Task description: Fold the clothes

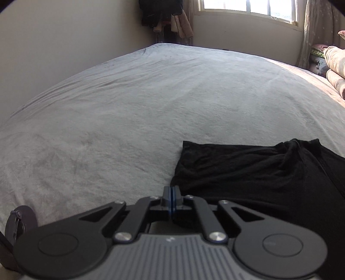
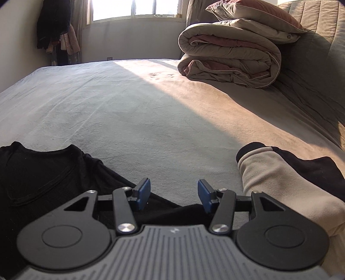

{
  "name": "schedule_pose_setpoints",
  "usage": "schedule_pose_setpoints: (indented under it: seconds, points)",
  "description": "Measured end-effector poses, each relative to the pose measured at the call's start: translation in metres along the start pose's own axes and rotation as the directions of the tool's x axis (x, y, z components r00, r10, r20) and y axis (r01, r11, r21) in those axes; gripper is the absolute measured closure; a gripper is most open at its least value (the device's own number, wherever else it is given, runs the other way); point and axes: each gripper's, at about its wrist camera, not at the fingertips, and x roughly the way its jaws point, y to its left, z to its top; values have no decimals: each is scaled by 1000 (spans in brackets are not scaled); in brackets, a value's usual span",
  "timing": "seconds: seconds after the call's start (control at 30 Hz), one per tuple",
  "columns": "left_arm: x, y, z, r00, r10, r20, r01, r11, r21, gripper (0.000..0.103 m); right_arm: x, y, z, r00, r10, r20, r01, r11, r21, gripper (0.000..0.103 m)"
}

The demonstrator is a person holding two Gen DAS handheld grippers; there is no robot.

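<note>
Two grippers hover low over the grey bed sheet (image 1: 129,107). Left gripper (image 1: 172,195), pressed together, sits at the black knit garment's (image 1: 248,172) left edge; right gripper (image 2: 173,193), spread, straddles its right hem, nearer the neckline.

Black shirt (image 1: 248,172) on grey bed (image 1: 129,107); beige/black garment (image 2: 280,176) beside shirt (blue pads (image 2: 144,190), plain).

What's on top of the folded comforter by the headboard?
A pillow rests on the folded comforter, overhanging toward the headboard. The pillow covers the comforter's upper surface, so anything between them can't be seen.
</note>
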Motion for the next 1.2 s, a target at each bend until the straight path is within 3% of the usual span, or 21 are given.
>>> schedule_pose_setpoints:
  seconds: [0.03, 0.1, 0.2, 0.23, 0.3, 0.33, 0.37, 0.4, 0.47, 0.5, 0.57, 0.63, 0.73, 0.87, 1.03, 1.17, 1.2]
  points:
    - [-1, 5, 2, 1000, -13, 5, 13, 1000, -18, 94, 0, 0, 0, 1000, -2, -2, 2, 1000, -7, 50]
    - [6, 11, 6, 999, -36, 16, 37, 998, -43, 63, -1, -4, -2, 1000, -18, -1, 18, 1000, -23, 50]
    - [20, 14, 10, 998, -64, 20, 65, 996, -61, 60, -3, -13, -4, 999, -39, -1, 39, 999, -22, 44]
    - [25, 16, 12, 997, -74, 21, 75, 995, -67, 60, -4, -17, -5, 999, -45, -2, 45, 999, -16, 43]
    - [35, 18, 15, 995, -92, 24, 94, 992, -80, 71, -3, -24, -7, 999, -50, -10, 50, 999, -4, 43]
    - [37, 14, 15, 998, -61, 28, 62, 997, -53, 93, -2, -26, -8, 999, -52, -14, 52, 999, 0, 43]
    - [37, 7, 13, 999, 13, 30, -12, 1000, -9, 103, -1, -28, -10, 999, -51, -21, 51, 999, 3, 43]
    - [36, 4, 13, 996, 89, 29, -90, 996, 7, 103, 0, -29, -10, 999, -47, -23, 47, 999, 3, 43]
    - [32, -2, 13, 971, 234, 47, -235, 972, 26, 103, 2, -28, -11, 999, -35, -24, 35, 999, -3, 43]
    - [31, -2, 13, 965, 254, 60, -256, 966, 35, 103, 4, -27, -10, 999, -29, -25, 28, 1000, -10, 43]
    - [29, -2, 15, 970, 235, 65, -238, 971, 37, 99, 8, -22, -9, 1000, -13, -28, 13, 999, -31, 43]
    - [25, -4, 18, 983, 168, 80, -171, 985, 34, 97, 13, -17, -7, 999, 13, -30, -15, 999, -45, 43]
    - [24, -16, 23, 994, 52, 100, -58, 997, 53, 83, 24, -2, -1, 996, 82, -31, -83, 996, -38, 43]
    - [30, -38, 24, 986, -93, 140, 78, 991, 109, 77, 41, 24, 4, 988, 152, -35, -153, 987, -47, 43]
    - [49, -44, 13, 988, -98, 123, 83, 989, 126, 77, 61, 52, 9, 971, 235, -39, -237, 970, -54, 57]
    - [48, -47, 11, 987, -79, 138, 57, 986, 156, 77, 67, 63, 8, 978, 205, -24, -207, 972, -112, 103]
    - [47, -48, 12, 988, -73, 139, 50, 986, 160, 77, 68, 62, 9, 985, 170, -10, -170, 979, -111, 103]
